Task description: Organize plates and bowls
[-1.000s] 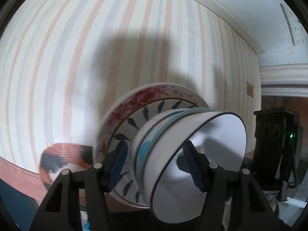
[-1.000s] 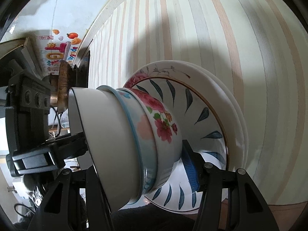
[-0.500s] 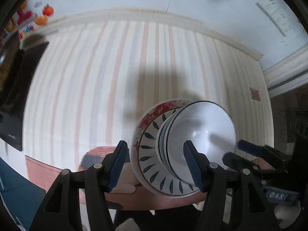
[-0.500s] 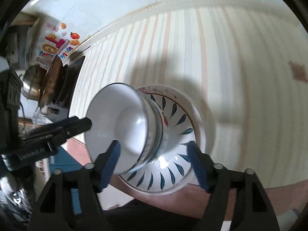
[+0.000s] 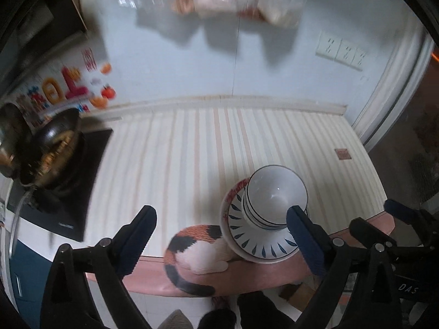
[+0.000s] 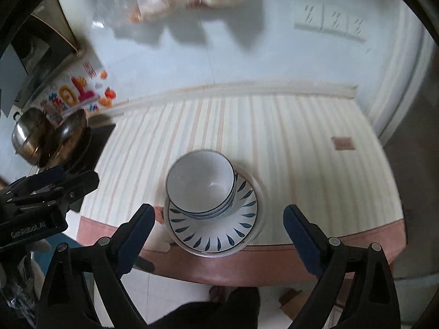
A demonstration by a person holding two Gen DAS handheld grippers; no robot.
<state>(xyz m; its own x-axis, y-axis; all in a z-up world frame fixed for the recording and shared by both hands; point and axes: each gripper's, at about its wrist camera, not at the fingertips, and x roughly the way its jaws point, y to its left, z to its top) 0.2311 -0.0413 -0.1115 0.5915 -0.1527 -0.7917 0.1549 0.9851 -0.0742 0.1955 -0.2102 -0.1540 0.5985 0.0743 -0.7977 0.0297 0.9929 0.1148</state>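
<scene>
At the far left, a dark round wok (image 5: 55, 148) with food in it stands on a black flat cooktop (image 5: 79, 181), and beside it a shiny steel pot (image 6: 26, 134) is seen in the right wrist view. To the right of them lies the striped cream and pink tablecloth (image 5: 192, 150) that covers the table, with a pink border along its near edge.

The left gripper (image 5: 221, 244) hangs above the near edge of the table with its blue-padded fingers (image 5: 135, 241) wide apart, and they hold nothing. Between them, a knitted mat in orange, black and white (image 5: 192, 249) lies on the near edge of the cloth. Just to the right of the mat, touching it, stands the stack of white plates with blue leaf marks (image 5: 255, 244), and on the plates sits the stack of white bowls with a dark rim (image 5: 275, 196), upright. The whole pile rests near the table's near edge.

The right gripper (image 6: 216, 238) is also above this edge, its fingers (image 6: 301, 241) spread wide on both sides of the pile and not touching it.

On the far wall at the right are white wall sockets (image 5: 341, 52).
</scene>
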